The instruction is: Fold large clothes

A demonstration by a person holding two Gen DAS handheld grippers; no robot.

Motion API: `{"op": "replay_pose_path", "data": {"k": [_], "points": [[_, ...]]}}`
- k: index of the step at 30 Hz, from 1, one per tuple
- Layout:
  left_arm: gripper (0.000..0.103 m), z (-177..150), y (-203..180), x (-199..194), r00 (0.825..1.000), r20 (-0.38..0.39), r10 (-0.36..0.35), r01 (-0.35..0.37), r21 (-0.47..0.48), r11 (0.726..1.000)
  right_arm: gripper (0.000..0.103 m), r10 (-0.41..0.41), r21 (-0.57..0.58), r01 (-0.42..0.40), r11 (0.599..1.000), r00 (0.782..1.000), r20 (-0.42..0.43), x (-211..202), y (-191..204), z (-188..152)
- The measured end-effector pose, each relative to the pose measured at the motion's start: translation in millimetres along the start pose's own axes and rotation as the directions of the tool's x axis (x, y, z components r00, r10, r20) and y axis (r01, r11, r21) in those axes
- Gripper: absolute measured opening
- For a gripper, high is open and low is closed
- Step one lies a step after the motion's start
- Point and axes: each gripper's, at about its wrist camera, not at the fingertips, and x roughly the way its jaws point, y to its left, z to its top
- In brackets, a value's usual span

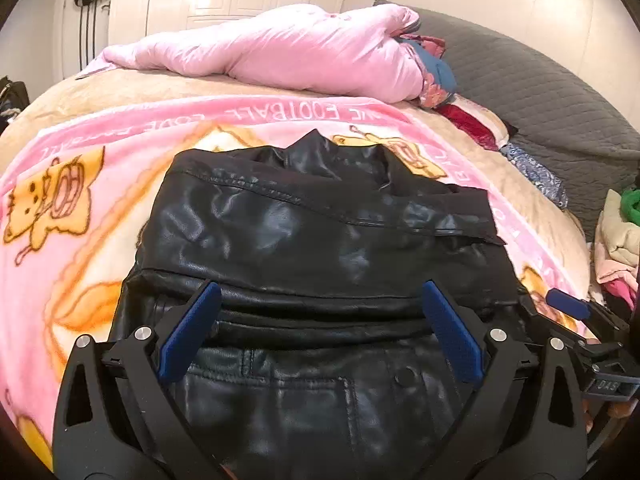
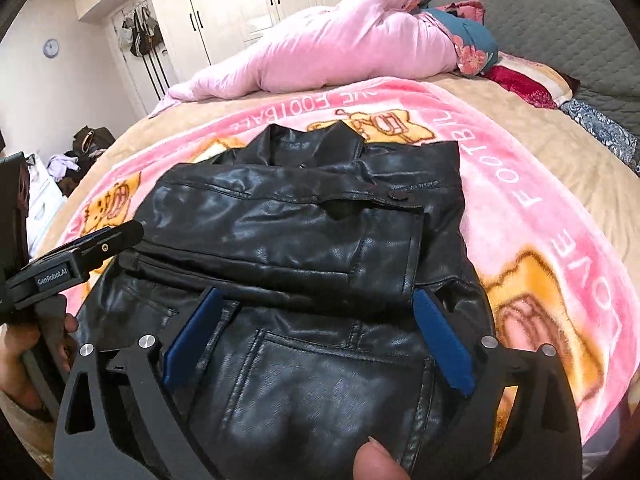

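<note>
So from my feed the black leather jacket (image 1: 320, 240) is lying folded up on the pink cartoon blanket (image 1: 80, 208) that covers the bed, collar pointing up toward 12 o'clock in both wrist views. My left gripper (image 1: 320, 300) has its tongs spread wide, blue pads hanging over the near part of the jacket with nothing pinched between them. Same deal with the right gripper (image 2: 316, 308): tongs wide apart above the jacket's pocket area, not holding anything. In the left view the right gripper's blue tip peeks in at about 3 o'clock; in the right view the left one sits at 9 o'clock. A fingertip (image 2: 376, 462) shows at 6 o'clock in the right view. A pink duvet (image 1: 280, 52) is bunched up at 12 o'clock, with white wardrobes (image 2: 248, 0) behind it.
</note>
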Motion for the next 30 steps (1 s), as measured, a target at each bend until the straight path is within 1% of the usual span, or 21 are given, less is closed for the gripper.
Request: {"op": "replay_pose_path", "data": {"k": [10,18,22,26,30], "points": [[0.094,-8.8,-7.5,-27.2,1.000,0.018,-0.016,0.015,0.030,0.999,0.097,0.004,-0.001,-0.004,1.000,1.000,0.022,-26.5,9.6,-5.9],[0.094,-22.5,-9.2,-45.4,1.000,0.022,-0.008,0.007,0.044,0.999,0.097,0.005,0.024,-0.006,1.000,1.000,0.023,-42.9,7.3,-13.9],[0.094,-30.5,-6.8,-49.6,1.000,0.011,0.009,-0.010,0.054,0.998,0.097,0.001,0.023,-0.002,1.000,1.000,0.023,-51.5,6.7,-19.9],[0.094,-38.8,-2.1,-53.4,1.000,0.000,0.030,-0.030,0.052,0.998,0.098,0.005,0.020,-0.005,1.000,1.000,0.013,-58.3,5.6,-28.5],[0.094,-47.7,1.0,-56.4,0.999,-0.016,0.035,-0.035,0.051,0.998,0.098,0.010,0.017,-0.010,1.000,1.000,-0.026,-62.8,4.4,-39.5]]}}
